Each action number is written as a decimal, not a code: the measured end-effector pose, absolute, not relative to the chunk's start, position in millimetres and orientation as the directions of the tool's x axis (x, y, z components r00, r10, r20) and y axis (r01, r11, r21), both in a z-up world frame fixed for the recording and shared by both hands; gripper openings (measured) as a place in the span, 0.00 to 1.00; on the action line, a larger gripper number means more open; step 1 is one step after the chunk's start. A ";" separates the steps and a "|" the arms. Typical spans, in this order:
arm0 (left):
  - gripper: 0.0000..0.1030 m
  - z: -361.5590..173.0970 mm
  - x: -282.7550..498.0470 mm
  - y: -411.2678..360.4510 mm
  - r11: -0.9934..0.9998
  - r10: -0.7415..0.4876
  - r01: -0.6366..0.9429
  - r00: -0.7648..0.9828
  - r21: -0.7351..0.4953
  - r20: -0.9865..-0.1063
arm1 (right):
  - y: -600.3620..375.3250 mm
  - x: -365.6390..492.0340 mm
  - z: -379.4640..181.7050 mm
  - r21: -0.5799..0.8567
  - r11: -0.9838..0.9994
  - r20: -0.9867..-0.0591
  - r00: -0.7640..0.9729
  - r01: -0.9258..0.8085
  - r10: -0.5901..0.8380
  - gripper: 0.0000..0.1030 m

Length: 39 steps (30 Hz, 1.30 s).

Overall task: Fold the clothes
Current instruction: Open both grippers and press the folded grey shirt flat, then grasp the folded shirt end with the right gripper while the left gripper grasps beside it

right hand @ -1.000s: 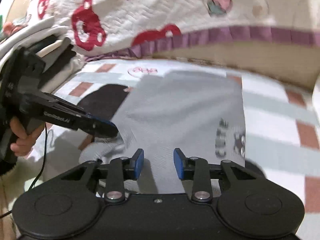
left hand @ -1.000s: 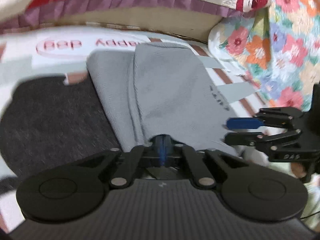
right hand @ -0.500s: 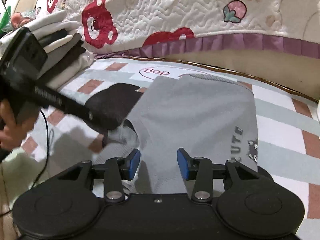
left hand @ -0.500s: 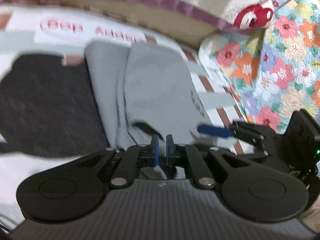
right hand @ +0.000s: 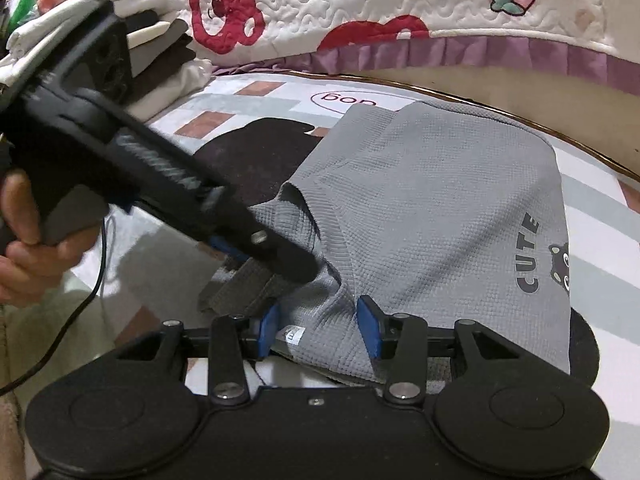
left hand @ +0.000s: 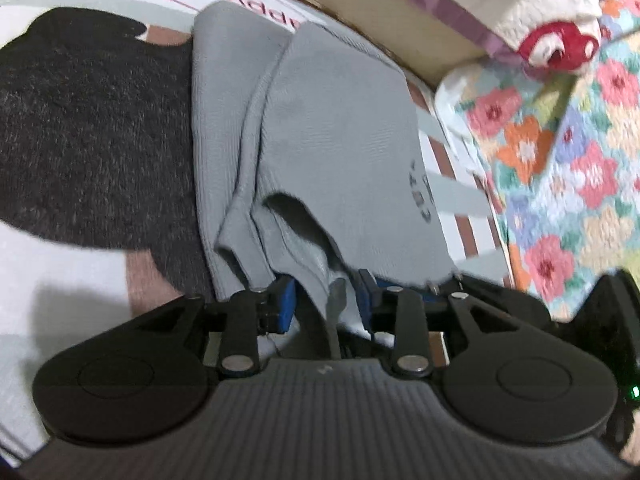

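Observation:
A grey knit top (left hand: 340, 140) with "CUTE" and a small black cat printed on it (right hand: 440, 200) lies folded lengthwise on a patterned mat. Its neckline end faces both grippers. My left gripper (left hand: 326, 304) is low at that end. Its jaws are opening, and a fold of the grey cloth runs loosely between the blue pads without being pressed. From the right wrist view the left gripper (right hand: 296, 268) comes in from the left, its tips on the neckline. My right gripper (right hand: 320, 330) is also opening, with the hem edge and a label between its pads.
The mat (right hand: 240, 92) shows a black dog shape (left hand: 80, 120) left of the top. A stack of folded clothes (right hand: 140, 28) stands at the far left, a bear-print quilt (right hand: 360, 0) behind, and a floral quilt (left hand: 560, 160) to the right. A hand (right hand: 24, 248) and a cable (right hand: 80, 300) are at left.
The left jaws were shut on the cloth and now stand apart; that gripper rolled and sank toward the neckline. The right jaws widened a little and moved in over the garment's near edge.

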<state>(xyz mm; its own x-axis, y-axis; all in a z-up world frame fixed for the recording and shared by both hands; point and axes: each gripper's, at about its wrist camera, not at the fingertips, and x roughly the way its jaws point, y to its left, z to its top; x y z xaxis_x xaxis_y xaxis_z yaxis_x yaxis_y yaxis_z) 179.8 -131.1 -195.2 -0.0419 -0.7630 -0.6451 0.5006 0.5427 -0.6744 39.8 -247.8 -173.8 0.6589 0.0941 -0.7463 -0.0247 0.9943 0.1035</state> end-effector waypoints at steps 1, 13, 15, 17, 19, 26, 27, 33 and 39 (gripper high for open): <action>0.02 -192.4 178.1 -132.3 0.554 -0.756 0.525 -0.008 -0.646 -0.654 | -247.2 39.0 -174.1 0.098 0.995 -0.745 0.661 -0.028 0.092 0.48; 0.11 -146.9 172.8 -125.4 0.672 -0.625 0.648 0.237 -0.358 -0.744 | -242.8 38.6 -174.7 0.054 0.996 -0.754 0.651 -0.069 0.086 0.48; 0.20 -135.1 173.4 -119.6 0.646 -0.675 0.660 0.258 -0.383 -0.691 | -239.8 41.0 -171.9 0.048 0.997 -0.761 0.643 -0.068 0.081 0.51; 0.31 -129.9 172.8 -120.4 0.592 -0.736 0.694 0.260 -0.410 -0.625 | -236.5 43.0 -169.1 0.045 0.997 -0.765 0.639 -0.069 0.079 0.51; 0.33 -141.9 176.8 -133.7 0.547 -0.763 0.714 0.210 -0.438 -0.611 | -234.0 44.8 -166.8 0.046 0.996 -0.768 0.635 -0.070 0.080 0.51; 0.18 -178.9 185.7 -156.5 0.574 -0.684 0.750 0.219 -0.328 -0.696 | -247.3 35.7 -150.6 0.112 0.986 -0.743 0.648 -0.124 0.166 0.51; 0.18 -178.2 184.6 -155.9 0.578 -0.679 0.751 0.227 -0.319 -0.698 | -254.9 32.3 -145.3 0.147 0.982 -0.730 0.657 -0.118 0.188 0.51; 0.23 -166.7 177.3 -149.1 0.611 -0.628 0.769 0.328 -0.187 -0.706 | -344.9 8.2 -138.8 0.259 0.939 -0.705 0.708 0.227 0.023 0.59; 0.48 -169.6 209.8 -115.3 0.607 -0.716 0.661 0.216 -0.441 -0.664 | -408.8 -25.7 -166.2 0.504 0.744 -0.699 0.713 0.439 0.053 0.59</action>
<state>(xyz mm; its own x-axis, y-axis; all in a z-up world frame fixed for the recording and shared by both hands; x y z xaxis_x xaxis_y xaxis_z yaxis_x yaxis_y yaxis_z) 209.8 -115.3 -169.6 0.2159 -0.7163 -0.6635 0.6611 0.6073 -0.4405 -25.7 -408.8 -166.2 0.7131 0.0526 -0.6990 0.4387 0.7443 0.5035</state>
